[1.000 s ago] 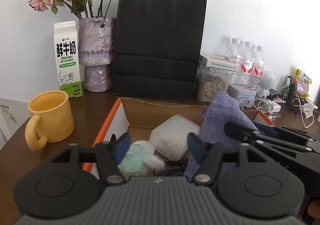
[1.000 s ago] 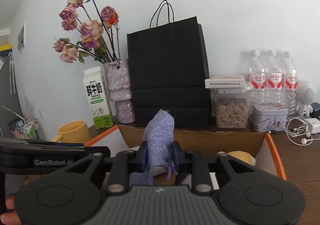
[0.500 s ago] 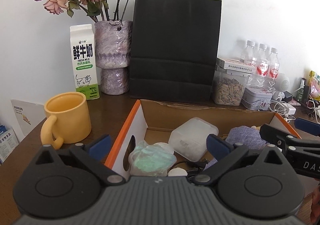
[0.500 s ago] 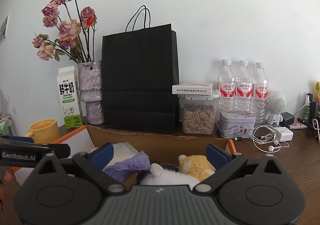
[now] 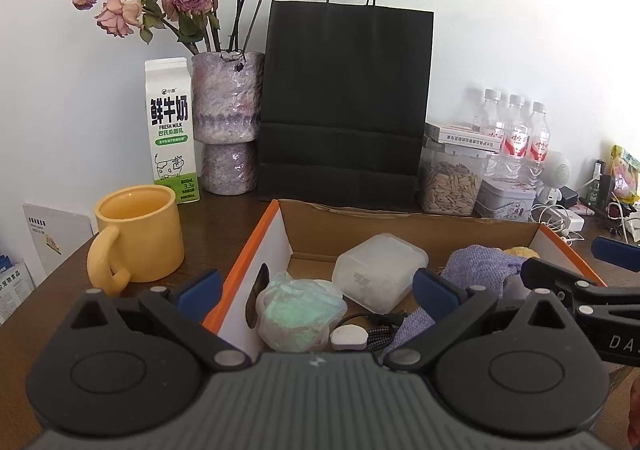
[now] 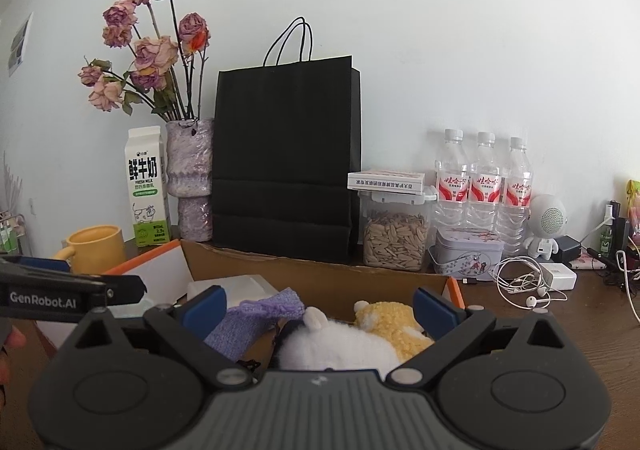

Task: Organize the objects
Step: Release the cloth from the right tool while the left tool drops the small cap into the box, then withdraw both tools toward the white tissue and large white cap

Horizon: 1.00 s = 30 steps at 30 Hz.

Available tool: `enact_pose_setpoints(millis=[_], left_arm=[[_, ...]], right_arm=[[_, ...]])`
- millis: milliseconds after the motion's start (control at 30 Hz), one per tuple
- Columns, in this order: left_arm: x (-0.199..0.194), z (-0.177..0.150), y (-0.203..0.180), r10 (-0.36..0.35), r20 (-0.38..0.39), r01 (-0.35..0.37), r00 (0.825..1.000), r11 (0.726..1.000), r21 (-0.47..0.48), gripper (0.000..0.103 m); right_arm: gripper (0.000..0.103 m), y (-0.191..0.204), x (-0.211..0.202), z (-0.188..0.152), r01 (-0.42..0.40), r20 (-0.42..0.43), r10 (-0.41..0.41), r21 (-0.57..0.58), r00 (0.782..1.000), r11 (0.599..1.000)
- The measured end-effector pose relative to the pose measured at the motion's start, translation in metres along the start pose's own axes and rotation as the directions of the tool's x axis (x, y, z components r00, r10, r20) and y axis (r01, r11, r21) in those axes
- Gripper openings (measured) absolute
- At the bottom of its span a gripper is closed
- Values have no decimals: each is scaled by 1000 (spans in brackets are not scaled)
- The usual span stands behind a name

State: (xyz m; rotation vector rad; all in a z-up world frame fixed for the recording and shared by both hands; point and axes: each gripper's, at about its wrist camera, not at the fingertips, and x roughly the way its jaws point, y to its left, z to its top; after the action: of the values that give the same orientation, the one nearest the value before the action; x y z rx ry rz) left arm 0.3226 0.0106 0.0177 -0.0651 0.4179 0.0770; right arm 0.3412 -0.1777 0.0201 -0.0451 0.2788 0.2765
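knit cloth pouch (image 5: 476,266); matt cardboard box (image 5: 408,226)

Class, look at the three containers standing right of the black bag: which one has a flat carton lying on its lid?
The clear seed jar; a flat white carton rests on its lid. The bottles and tin carry nothing.

Each hand-held gripper has a grey ribbed body with a small white mark at its front edge. Two black round housings flank it, each with a raised disc. The left hand-held gripper (image 5: 316,294) and the right hand-held gripper (image 6: 318,304) carry black open-frame finger arms on silver pivot pins, tipped with blue pads (image 5: 434,292). Seen side-on, one bears white lettering "GenRobot.AI" on its black arm, the other white letters "DA", cut off at the picture's edge.
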Motion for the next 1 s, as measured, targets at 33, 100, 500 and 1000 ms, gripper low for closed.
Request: enact_pose_setpoints(millis=[33, 100, 500, 1000], left_arm=[[-2, -1, -1, -2, 2, 2, 1000, 1000, 0, 103], [-8, -5, -2, -7, 8, 7, 1000, 1000, -4, 103], [-46, -27, -4, -38, 21, 38, 999, 999, 2, 103], [-80, -59, 7, -48, -27, 48, 998, 999, -11, 103]], right_arm=[[100, 1, -3, -1, 1, 1, -1, -1, 1000, 1000], [100, 2, -9, -4, 5, 7, -5, -1, 1000, 1000], [100, 6, -54, -19, -10, 34, 11, -18, 999, 1000], [100, 14, -91, -47, -58, -44, 56, -25, 997, 998]])
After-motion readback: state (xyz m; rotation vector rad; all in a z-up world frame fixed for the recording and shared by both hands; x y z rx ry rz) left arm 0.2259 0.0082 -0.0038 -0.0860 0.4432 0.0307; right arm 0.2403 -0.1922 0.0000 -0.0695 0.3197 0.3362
